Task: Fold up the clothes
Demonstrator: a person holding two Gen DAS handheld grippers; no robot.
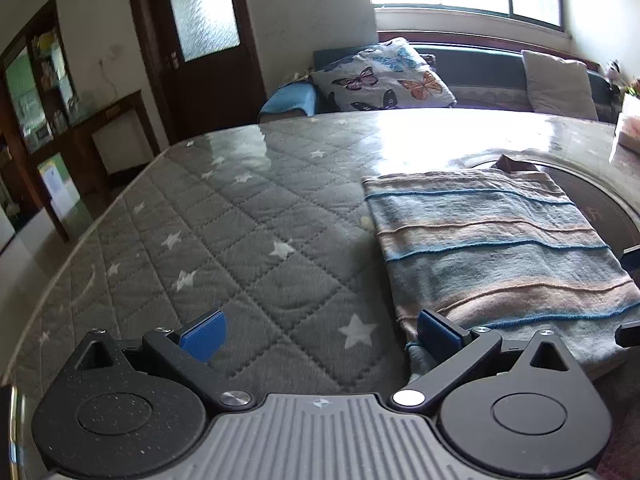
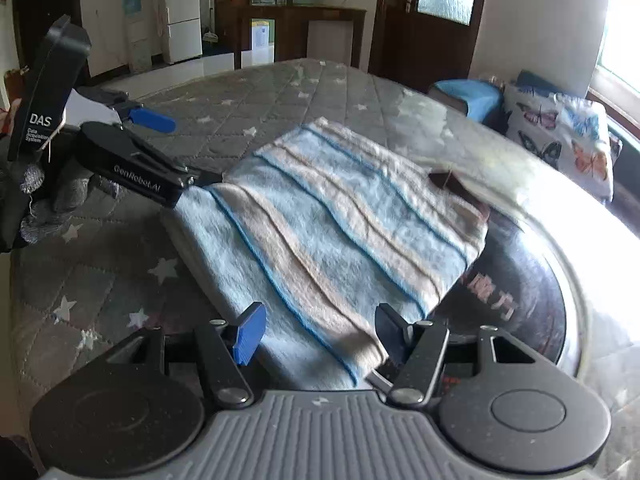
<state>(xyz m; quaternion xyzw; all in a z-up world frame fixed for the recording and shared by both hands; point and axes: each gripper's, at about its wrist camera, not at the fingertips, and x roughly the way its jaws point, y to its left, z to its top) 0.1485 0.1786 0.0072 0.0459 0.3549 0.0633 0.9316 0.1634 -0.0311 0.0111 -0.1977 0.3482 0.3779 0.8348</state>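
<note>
A folded garment with light blue and beige stripes (image 2: 340, 232) lies flat on the quilted grey star-print table cover (image 2: 248, 112). It also shows in the left wrist view (image 1: 496, 240) at the right. My left gripper (image 1: 320, 334) is open, its right finger at the garment's near left corner, holding nothing. It shows from outside in the right wrist view (image 2: 176, 148) at the garment's left edge. My right gripper (image 2: 320, 334) is open, its jaws standing either side of the garment's near edge, nothing clamped.
A dark round turntable (image 2: 520, 280) lies under the garment's right side. A sofa with a butterfly cushion (image 1: 384, 76) and a blue folded cloth (image 1: 292, 96) stands beyond the table. A dark door (image 1: 200, 40), cabinet and a fridge (image 2: 182, 12) are behind.
</note>
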